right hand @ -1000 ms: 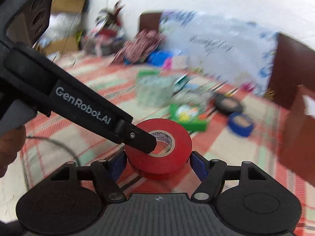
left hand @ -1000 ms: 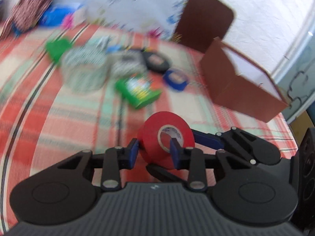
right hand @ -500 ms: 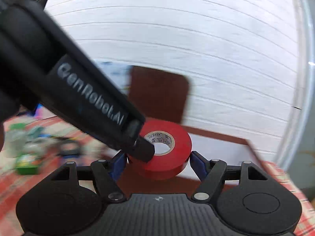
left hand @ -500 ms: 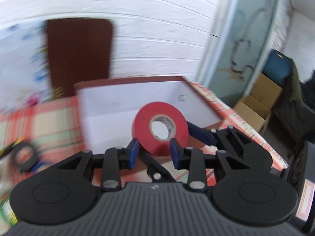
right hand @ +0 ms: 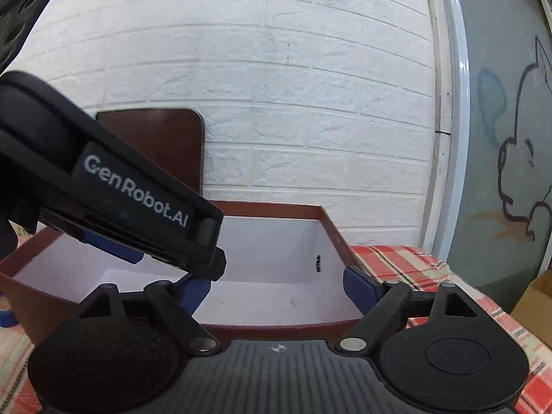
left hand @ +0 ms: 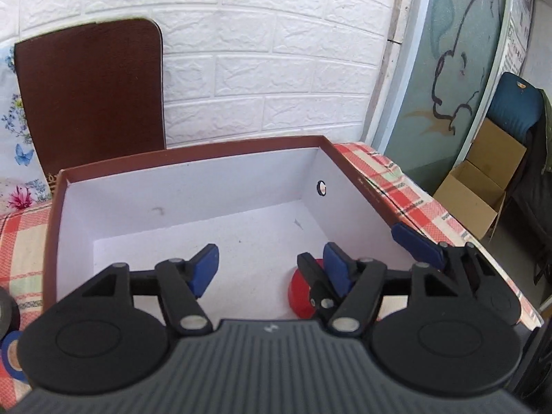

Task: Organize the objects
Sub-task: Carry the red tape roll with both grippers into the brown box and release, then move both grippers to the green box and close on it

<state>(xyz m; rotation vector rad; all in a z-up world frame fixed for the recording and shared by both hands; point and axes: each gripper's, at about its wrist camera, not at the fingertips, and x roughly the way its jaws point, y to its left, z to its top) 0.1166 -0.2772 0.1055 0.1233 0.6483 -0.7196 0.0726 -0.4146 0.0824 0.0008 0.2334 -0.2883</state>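
Red tape (left hand: 299, 293) lies flat on the box (left hand: 193, 158) floor, near corner, at roughly 4 o'clock from the left gripper (left hand: 270, 265), mostly hidden under its right finger. Left gripper is released, jaws spread, nothing held. Right gripper (right hand: 276, 291) also spread wide and empty, over the box's near wall. Left is nearer the tape; judging by that, the drop is done and the next move is a pull-back. Count: one red tape, one box; black (left hand: 7, 310) and blue (left hand: 10, 355) rolls outside at 8 o'clock.
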